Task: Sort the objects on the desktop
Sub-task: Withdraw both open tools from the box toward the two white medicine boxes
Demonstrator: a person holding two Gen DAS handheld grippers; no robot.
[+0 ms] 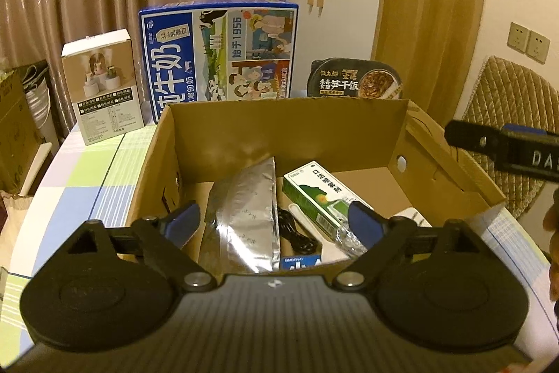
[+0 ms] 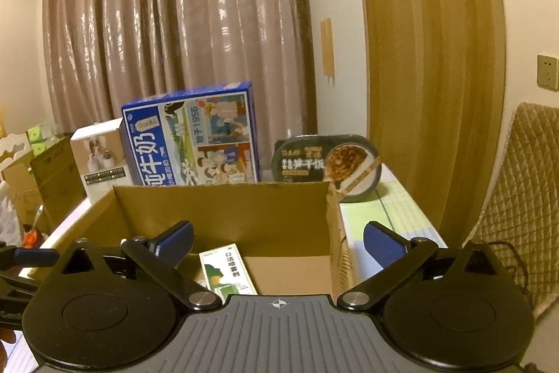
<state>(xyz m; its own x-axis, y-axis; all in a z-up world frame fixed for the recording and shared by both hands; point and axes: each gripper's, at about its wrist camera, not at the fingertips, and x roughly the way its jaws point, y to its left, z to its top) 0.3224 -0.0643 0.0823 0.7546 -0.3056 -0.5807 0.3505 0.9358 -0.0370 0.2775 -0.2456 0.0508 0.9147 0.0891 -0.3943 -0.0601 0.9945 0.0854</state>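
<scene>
Curtains behind, bench (image 1: 104,163) under a checked cloth. Far left on the bench I see a small white product box (image 1: 103,90) standing upright, just beside a tall blue milk carton case (image 1: 220,51). Right of that, a black instant-rice bowl (image 1: 356,79) leans on edge behind the cardboard box (image 1: 279,124).

Open cardboard box sits mid-bench, directly ahead of both cameras. Inside it, left to right: a silver foil pouch (image 1: 244,215) propped against the back wall, a black cable (image 1: 297,233) on the floor of the box, a green-and-white spray carton (image 1: 318,194) lying flat. A blue-and-white packet (image 1: 300,263) shows at the near wall, partly hidden.

My left hand-held gripper (image 1: 272,226) hangs over the near edge of the box, fingers spread wide, nothing between them. My right hand-held gripper (image 2: 279,243) sits over the box's right wall, also spread and empty; it shows at the right edge of the left view.
</scene>
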